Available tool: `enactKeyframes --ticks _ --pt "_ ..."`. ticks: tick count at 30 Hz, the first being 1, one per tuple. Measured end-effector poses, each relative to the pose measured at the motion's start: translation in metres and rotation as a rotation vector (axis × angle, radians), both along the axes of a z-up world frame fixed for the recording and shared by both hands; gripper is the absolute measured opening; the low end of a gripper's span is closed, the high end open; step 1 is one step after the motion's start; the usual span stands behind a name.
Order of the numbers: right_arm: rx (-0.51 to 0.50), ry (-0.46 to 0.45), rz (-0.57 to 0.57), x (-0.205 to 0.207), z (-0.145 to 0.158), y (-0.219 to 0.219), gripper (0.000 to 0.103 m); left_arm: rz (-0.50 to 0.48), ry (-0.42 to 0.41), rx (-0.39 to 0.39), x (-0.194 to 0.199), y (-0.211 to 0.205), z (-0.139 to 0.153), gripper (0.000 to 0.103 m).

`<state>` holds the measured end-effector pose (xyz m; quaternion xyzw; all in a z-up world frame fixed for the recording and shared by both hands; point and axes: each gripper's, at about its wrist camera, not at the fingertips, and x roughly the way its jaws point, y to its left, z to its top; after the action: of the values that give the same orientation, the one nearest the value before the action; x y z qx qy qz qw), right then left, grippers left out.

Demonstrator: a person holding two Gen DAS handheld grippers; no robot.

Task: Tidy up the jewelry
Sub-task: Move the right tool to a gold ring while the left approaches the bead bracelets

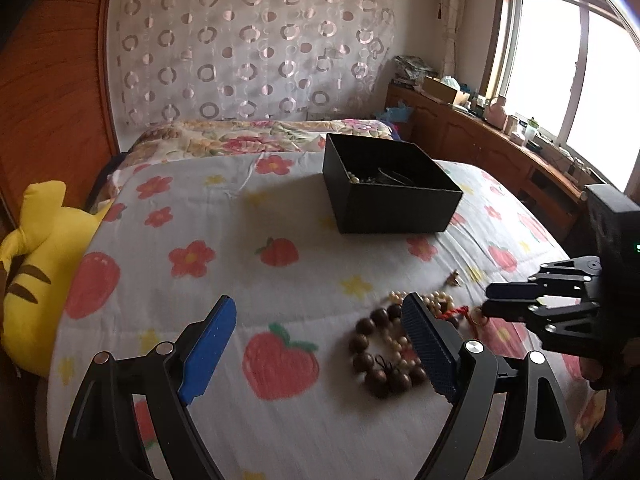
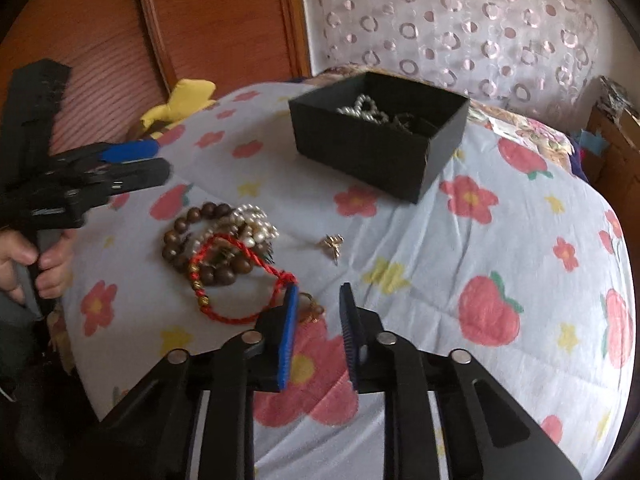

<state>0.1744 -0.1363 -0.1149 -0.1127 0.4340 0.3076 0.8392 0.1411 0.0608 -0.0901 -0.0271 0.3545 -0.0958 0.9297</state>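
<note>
A black open box (image 1: 390,190) stands on the bed and holds pearls and other jewelry (image 2: 370,114). A pile of jewelry lies on the quilt: a dark wooden bead bracelet (image 1: 374,354), pale bead strands (image 2: 252,222) and a red cord bracelet (image 2: 236,276). A small gold piece (image 2: 333,245) lies apart to the right. My left gripper (image 1: 320,346) is open wide, its right finger beside the wooden beads. My right gripper (image 2: 318,330) is partly open and empty, just right of the red cord, over a small gold ring (image 2: 310,310).
The floral quilt (image 2: 500,240) covers the bed. A yellow plush toy (image 1: 36,268) lies at the left edge by a wooden headboard (image 1: 48,92). A wooden cabinet with clutter (image 1: 500,132) runs under the window at the right.
</note>
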Motion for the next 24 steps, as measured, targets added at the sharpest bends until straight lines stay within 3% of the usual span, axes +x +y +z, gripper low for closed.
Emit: enactKeyframes --ticks 5,6,8,16,17,19,21,24 --pt "-0.031 -0.016 0.003 -0.007 -0.001 0.003 0.021 0.002 0.001 -0.006 -0.008 0.0 -0.002 0.082" --pt "-0.05 -0.03 0.01 -0.011 -0.001 0.005 0.015 0.002 0.004 -0.008 -0.009 0.001 -0.002 0.082" --pt "-0.07 -0.046 0.019 -0.014 0.0 0.006 0.015 0.002 0.011 -0.009 -0.013 0.0 -0.005 0.082" --pt "-0.054 -0.075 -0.033 -0.026 0.003 -0.02 0.011 -0.019 0.037 0.001 -0.029 -0.006 -0.014 0.08" --pt "-0.054 -0.079 -0.035 -0.028 0.003 -0.022 0.011 -0.026 0.044 0.004 -0.03 -0.007 -0.015 0.076" --pt "-0.052 -0.088 -0.041 -0.031 0.004 -0.025 0.011 -0.039 0.066 -0.001 -0.027 -0.006 -0.018 0.053" --pt "-0.046 -0.098 -0.043 -0.033 0.006 -0.028 0.011 -0.045 0.086 -0.017 -0.023 -0.005 -0.021 0.041" --pt "-0.049 -0.109 -0.053 -0.034 0.007 -0.031 0.011 -0.051 0.097 -0.025 -0.014 -0.005 -0.02 0.037"
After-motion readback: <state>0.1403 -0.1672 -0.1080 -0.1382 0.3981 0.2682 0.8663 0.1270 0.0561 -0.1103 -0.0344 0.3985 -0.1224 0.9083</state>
